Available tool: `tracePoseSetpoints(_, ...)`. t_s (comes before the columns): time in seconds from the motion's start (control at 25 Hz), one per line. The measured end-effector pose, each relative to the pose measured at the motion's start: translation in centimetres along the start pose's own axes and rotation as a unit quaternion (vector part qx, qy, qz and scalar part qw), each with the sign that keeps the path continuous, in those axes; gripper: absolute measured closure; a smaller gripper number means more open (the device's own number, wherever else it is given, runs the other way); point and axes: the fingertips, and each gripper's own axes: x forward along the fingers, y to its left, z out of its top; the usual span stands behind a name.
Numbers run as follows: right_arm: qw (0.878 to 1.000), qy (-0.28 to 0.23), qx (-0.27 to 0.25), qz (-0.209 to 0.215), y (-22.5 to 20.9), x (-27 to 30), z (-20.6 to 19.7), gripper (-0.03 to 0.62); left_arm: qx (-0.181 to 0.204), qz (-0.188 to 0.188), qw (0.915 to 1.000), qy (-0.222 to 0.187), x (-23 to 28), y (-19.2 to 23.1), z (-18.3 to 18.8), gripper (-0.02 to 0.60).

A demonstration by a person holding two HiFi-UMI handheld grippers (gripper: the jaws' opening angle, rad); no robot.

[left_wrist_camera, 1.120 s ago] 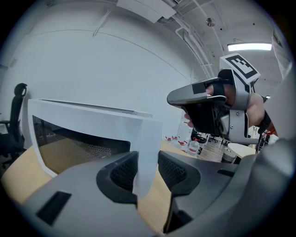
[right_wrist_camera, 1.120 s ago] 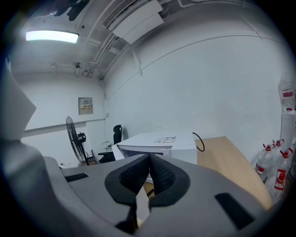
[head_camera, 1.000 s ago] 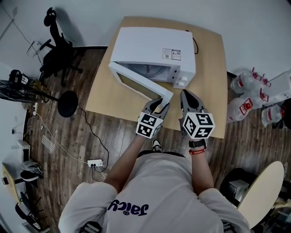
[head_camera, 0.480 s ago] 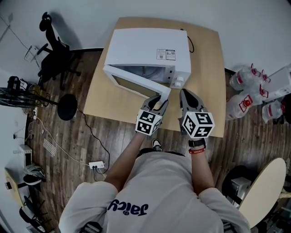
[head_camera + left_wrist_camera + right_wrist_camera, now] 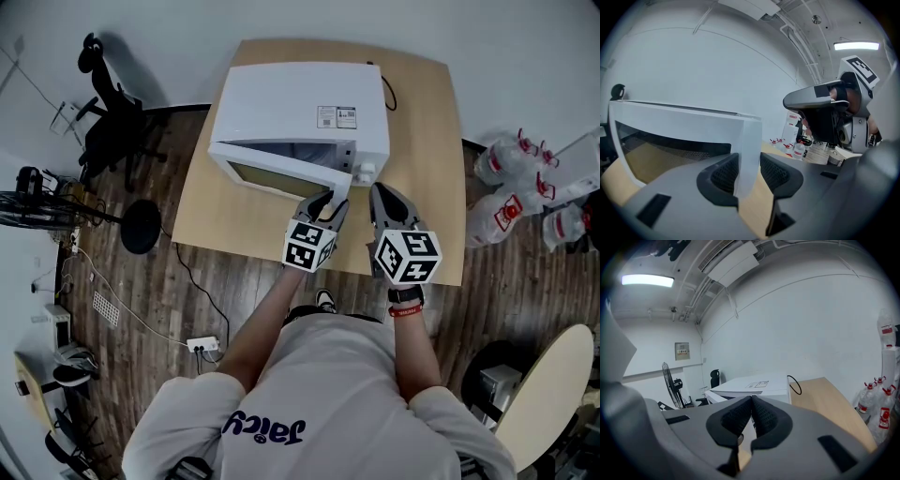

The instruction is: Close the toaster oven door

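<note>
A white toaster oven [image 5: 300, 98] stands on the wooden table [image 5: 427, 141]. Its door [image 5: 281, 173], hinged at the left, hangs partly open at a narrow angle. My left gripper [image 5: 330, 202] is shut on the door's free edge; in the left gripper view the white door edge [image 5: 747, 140] sits pinched between the dark pads [image 5: 725, 174]. Just right of it, my right gripper [image 5: 384, 197] hovers below the control knobs [image 5: 366, 172], shut with nothing in it. In the right gripper view the oven [image 5: 757, 382] lies ahead, beyond the right gripper [image 5: 751, 416].
A black cable [image 5: 386, 89] loops behind the oven. Water bottles [image 5: 511, 187] stand on the floor at the right. An office chair [image 5: 108, 103] and a fan base [image 5: 141, 225] are at the left. A power strip [image 5: 202, 344] lies by my feet.
The door has swung closer to the oven front. My left gripper moved with its edge, away from me and slightly right. The right gripper has barely shifted.
</note>
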Motion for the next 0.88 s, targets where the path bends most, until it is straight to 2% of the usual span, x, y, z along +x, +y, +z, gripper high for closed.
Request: tracePoseSetpoints(0.88,1.000,0.004,0.012,-0.002,-1.3,3.0,0.1,0.579,0.000,-0.004,1.0000,0.006,4.2,2.0,1.4,0.428)
